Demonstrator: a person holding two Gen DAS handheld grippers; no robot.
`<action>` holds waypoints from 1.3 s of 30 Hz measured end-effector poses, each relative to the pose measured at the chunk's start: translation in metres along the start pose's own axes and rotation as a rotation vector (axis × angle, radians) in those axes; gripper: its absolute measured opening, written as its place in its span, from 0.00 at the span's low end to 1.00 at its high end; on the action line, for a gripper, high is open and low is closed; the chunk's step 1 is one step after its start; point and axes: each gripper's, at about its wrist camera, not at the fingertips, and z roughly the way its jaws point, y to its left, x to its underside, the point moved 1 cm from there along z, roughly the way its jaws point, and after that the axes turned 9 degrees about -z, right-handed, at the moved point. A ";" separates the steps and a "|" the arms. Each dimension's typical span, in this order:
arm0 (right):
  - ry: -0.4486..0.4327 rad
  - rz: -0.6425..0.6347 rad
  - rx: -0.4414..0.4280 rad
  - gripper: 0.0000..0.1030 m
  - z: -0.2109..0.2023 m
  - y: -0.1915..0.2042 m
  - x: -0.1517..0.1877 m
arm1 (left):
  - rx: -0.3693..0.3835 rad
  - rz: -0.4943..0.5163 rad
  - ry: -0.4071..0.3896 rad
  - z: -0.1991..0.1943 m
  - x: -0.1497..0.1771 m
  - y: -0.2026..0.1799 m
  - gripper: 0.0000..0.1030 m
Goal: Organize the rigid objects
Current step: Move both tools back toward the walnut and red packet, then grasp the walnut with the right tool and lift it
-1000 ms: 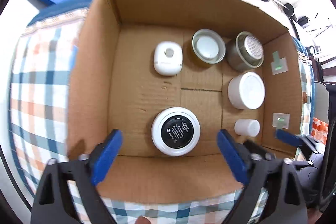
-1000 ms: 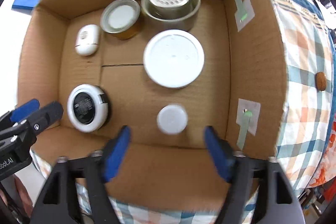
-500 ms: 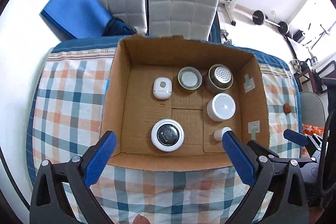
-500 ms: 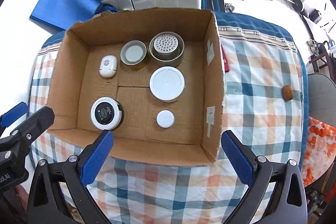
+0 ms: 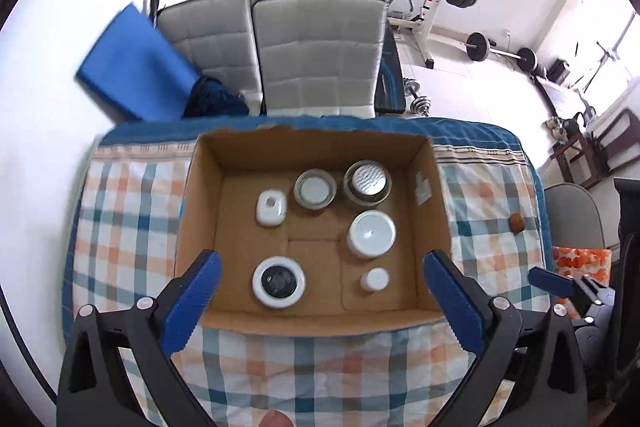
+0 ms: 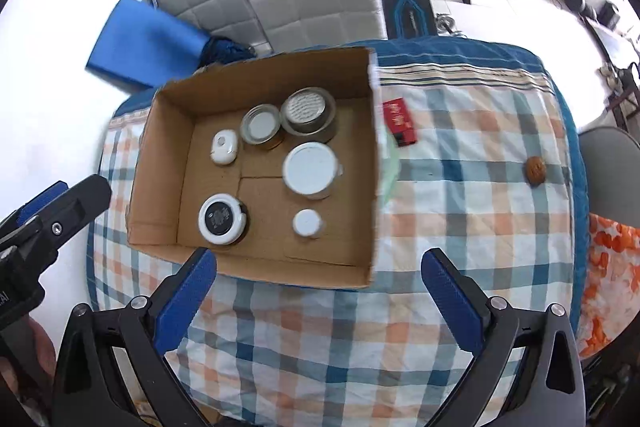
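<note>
Hovering above the checked surface (image 6: 460,195), both hand-held grippers — left (image 5: 320,303), right (image 6: 320,297) — were spread wide, holding nothing. Ahead of them sat the cardboard box (image 5: 200,211) with six containers inside — black-topped jar (image 5: 278,281) nearest the left one.

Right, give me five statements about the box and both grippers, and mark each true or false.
1. The cardboard box holds six containers. True.
2. The left gripper grips the black-topped jar. False: it is open and holds nothing.
3. A red packet lies on the checked cloth outside the box. True.
4. The right gripper is shut on the small white cap. False: it is open, short of the box.
5. The perforated-lid tin stands in the box's near row. False: it is in the far row.
</note>
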 end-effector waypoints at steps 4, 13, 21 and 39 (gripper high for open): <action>0.003 0.083 0.080 1.00 -0.005 -0.075 -0.004 | -0.045 0.117 0.012 0.019 -0.018 -0.070 1.00; 0.083 0.294 0.100 1.00 0.033 -0.242 -0.012 | -0.194 0.412 0.187 0.150 -0.041 -0.231 1.00; 0.132 0.350 0.043 1.00 0.079 -0.304 -0.016 | -0.236 0.301 0.508 0.283 -0.048 -0.256 1.00; 0.186 0.270 0.017 1.00 0.110 -0.327 -0.030 | -0.342 0.327 0.562 0.354 -0.019 -0.266 1.00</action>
